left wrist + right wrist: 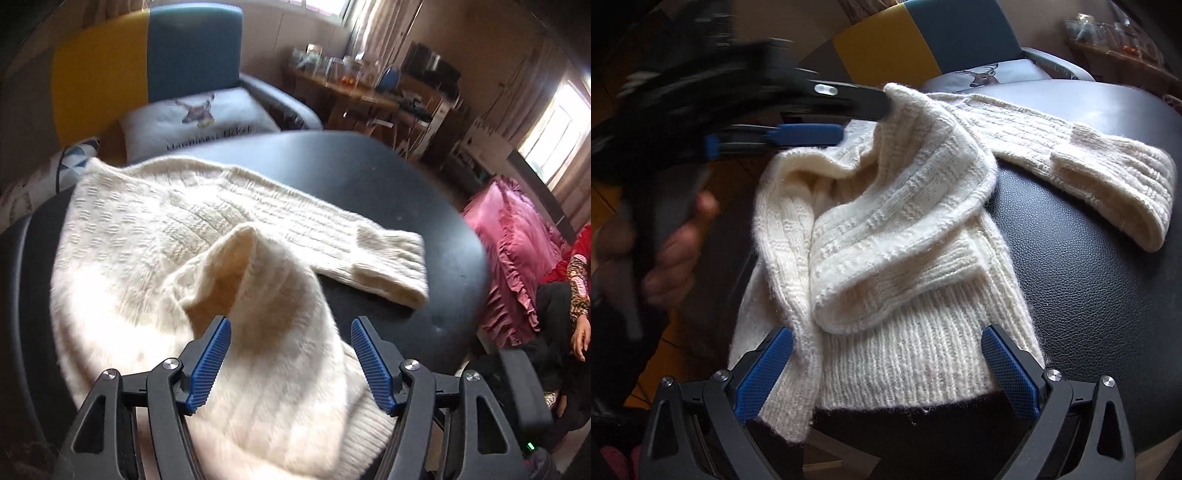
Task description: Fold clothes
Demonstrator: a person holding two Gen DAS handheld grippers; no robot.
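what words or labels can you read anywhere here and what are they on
"Happiness Ticket", partly blurred, so the reading is tentative: under the deer print on the white cushion on the sofa behind the table.
The right wrist view shows only the deer, no text.
Nothing readable on the cream sweater, the hand-held grippers, or the cluttered shelf: too small and blurred.

Only readable bit: the white deer-print cushion (199, 120) on the armchair says something like "Happiness Ticket", pretty blurry.
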